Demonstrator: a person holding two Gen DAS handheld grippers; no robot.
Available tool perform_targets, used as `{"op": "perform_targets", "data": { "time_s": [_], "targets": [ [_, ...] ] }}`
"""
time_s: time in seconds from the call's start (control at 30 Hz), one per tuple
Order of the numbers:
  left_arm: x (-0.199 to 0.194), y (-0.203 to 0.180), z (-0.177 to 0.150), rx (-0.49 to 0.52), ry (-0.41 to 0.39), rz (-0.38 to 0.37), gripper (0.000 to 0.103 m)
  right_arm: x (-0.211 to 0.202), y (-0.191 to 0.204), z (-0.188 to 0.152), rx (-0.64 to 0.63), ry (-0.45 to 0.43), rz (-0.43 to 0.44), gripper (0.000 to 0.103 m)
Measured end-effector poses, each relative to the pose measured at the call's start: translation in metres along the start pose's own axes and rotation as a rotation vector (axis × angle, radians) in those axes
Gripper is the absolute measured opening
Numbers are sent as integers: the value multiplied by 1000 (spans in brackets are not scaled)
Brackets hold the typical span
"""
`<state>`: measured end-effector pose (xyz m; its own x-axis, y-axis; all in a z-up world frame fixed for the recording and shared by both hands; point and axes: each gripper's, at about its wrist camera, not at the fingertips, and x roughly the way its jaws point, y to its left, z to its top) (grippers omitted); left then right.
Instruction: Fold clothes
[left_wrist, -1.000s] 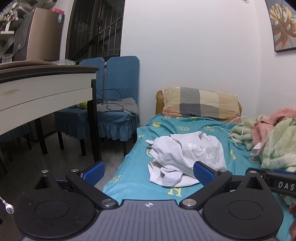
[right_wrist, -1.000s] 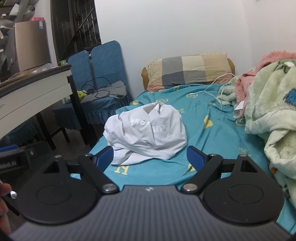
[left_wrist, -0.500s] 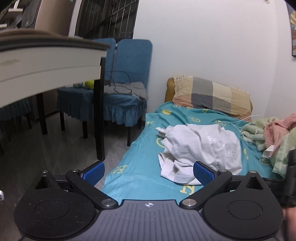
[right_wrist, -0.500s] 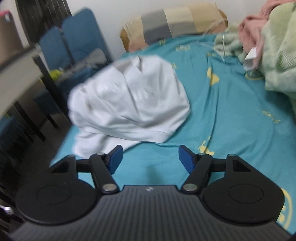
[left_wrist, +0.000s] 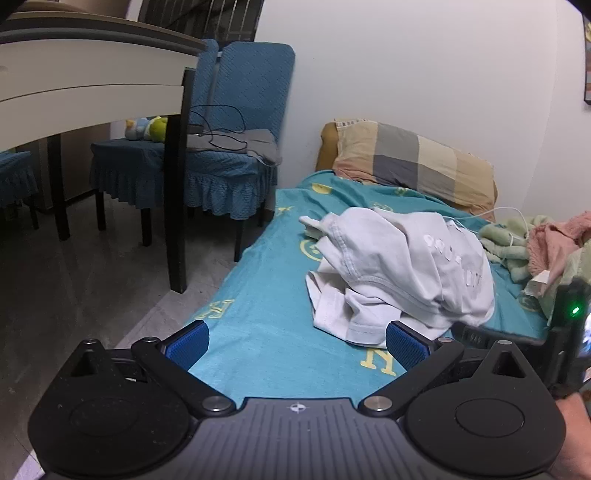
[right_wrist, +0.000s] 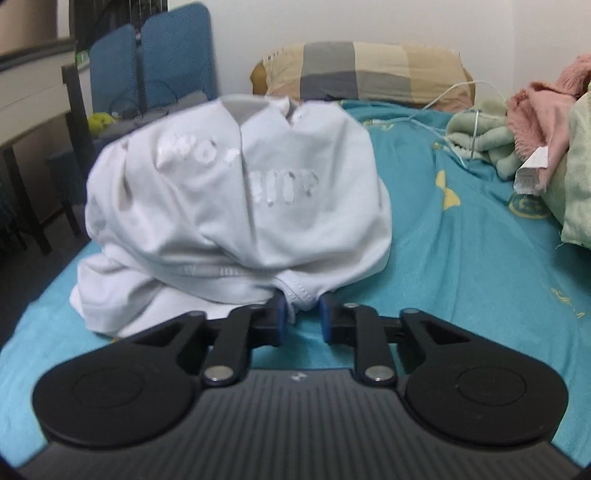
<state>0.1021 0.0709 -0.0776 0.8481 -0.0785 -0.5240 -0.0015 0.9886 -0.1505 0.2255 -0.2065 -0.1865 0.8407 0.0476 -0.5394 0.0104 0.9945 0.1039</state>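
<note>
A crumpled white T-shirt (left_wrist: 402, 266) with faded white lettering lies heaped on the teal bedsheet (left_wrist: 266, 325). My left gripper (left_wrist: 297, 343) is open and empty, held low over the bed's near left corner, short of the shirt. In the right wrist view the shirt (right_wrist: 236, 206) fills the middle. My right gripper (right_wrist: 300, 317) has its jaws nearly closed around a bulge of the shirt's front hem (right_wrist: 301, 295); the image is blurred, so a firm grip is unclear.
A checked pillow (left_wrist: 413, 166) lies at the bed's head. Green and pink blankets (right_wrist: 532, 122) and a white cable (right_wrist: 443, 103) are piled on the right. A white table (left_wrist: 92, 81) on dark legs and blue chairs (left_wrist: 229, 147) stand left of the bed.
My right gripper dropped forward to the shirt's front hem and its jaws narrowed from wide open to nearly closed. My left gripper lowered and moved closer to the bed, staying open.
</note>
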Motion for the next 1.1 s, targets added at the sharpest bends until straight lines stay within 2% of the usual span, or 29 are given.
{"op": "perform_targets", "data": {
  "time_s": [0.2,0.3,0.63,0.77,0.93,1.1],
  "targets": [
    [-7,-13,-2,49,-39,-49,103,-45,-5,26,109,-58,85,14],
    [-14,-23,-6,86,-36,-122,103,-87,-6,39,140,-89,153,14],
    [-52,-67,-22,227,-116,-247,101,-211,-15,70,132,-157,370,14],
    [-57,-81,-29,258,-143,-226,98,-233,-28,69,171,-161,449,14],
    [-51,-85,-30,204,-157,-218,97,-244,-47,62,251,-151,557,14],
    [-16,-94,-27,136,-90,-240,97,-233,-58,56,331,-111,627,14]
  ]
}}
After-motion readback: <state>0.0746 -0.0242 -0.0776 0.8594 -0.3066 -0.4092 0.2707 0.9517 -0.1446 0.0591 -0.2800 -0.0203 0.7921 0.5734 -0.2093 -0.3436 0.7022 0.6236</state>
